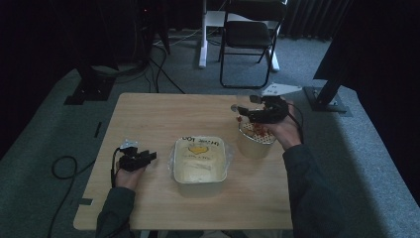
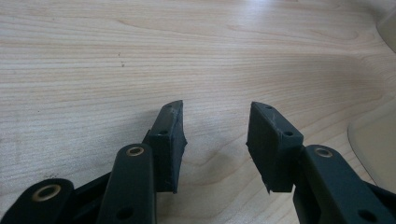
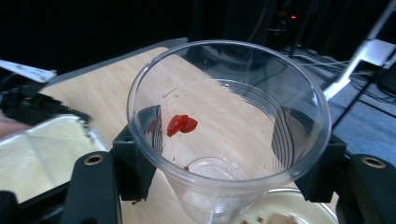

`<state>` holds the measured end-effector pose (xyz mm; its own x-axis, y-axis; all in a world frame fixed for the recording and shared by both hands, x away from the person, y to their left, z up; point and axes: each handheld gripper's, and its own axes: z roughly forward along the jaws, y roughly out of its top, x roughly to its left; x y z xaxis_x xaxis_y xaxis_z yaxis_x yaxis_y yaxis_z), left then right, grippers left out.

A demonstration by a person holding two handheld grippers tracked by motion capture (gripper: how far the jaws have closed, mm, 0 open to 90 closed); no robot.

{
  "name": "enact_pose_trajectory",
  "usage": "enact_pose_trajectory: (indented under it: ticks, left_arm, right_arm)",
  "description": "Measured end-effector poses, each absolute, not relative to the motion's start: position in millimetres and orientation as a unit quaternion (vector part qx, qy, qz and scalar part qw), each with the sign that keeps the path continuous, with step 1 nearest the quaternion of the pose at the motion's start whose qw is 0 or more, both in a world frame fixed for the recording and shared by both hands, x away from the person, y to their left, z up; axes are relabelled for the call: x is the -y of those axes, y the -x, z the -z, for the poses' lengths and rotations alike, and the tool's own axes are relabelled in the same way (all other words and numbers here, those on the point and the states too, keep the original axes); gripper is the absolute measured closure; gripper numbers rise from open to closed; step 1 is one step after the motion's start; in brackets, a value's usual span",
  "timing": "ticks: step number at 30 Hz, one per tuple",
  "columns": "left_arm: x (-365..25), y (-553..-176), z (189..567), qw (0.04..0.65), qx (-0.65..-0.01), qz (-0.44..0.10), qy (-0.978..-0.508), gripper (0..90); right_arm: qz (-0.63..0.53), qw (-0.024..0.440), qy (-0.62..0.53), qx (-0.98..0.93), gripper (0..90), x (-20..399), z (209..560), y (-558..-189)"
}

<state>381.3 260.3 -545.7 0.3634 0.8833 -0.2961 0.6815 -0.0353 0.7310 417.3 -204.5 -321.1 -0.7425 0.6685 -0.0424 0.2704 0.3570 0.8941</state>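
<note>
Right gripper (image 3: pixel 229 163) as I hold it: its two black jaws clamp a clear plastic cup (image 3: pixel 229 121) from opposite sides, partway down the wall below the rim, the mouth tipped toward the camera. A small red smear (image 3: pixel 182 124) clings to the inner wall on the left-jaw side. I judge the cup very light, thin-walled and easily crushed, also slick; the hold belongs where it is, on the ribbed band under the rim, with gentle pressure. Directly beneath the jaws lies a round bowl (image 3: pixel 289 210) with brownish bits; in the high view the cup (image 1: pixel 241 110) hangs above that bowl (image 1: pixel 253 143). Beyond the left jaw sits a pale rectangular container (image 3: pixel 42 154). Left gripper (image 2: pixel 215 135) rests open and empty above the bare wooden table (image 2: pixel 140 60), well apart from the cup.
</note>
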Motion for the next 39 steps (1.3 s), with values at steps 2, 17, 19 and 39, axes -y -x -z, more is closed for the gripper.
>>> enact_pose_trajectory:
  ticks: [2,17,19,39]
  left_arm:
    - [-260.1,-381.2,545.7,0.422,-0.551,-0.121,-0.710,56.5]
    - [-260.1,-381.1,545.8,0.422,-0.551,-0.120,-0.710,56.5]
    - [-260.1,-381.1,545.7,0.422,-0.552,-0.119,-0.709,56.5]
    - [-260.3,-381.2,545.8,0.423,-0.552,-0.118,-0.709,56.5]
  right_arm:
    - [-0.481,0.205,-0.287,-0.802,33.0,200.5,320.3,-415.7]
    - [-0.492,0.156,-0.229,-0.825,32.0,169.9,313.6,-397.7]
    - [-0.495,0.150,-0.223,-0.826,31.8,166.2,312.4,-394.8]
    - [-0.501,0.086,-0.172,-0.844,30.6,141.4,309.5,-375.4]
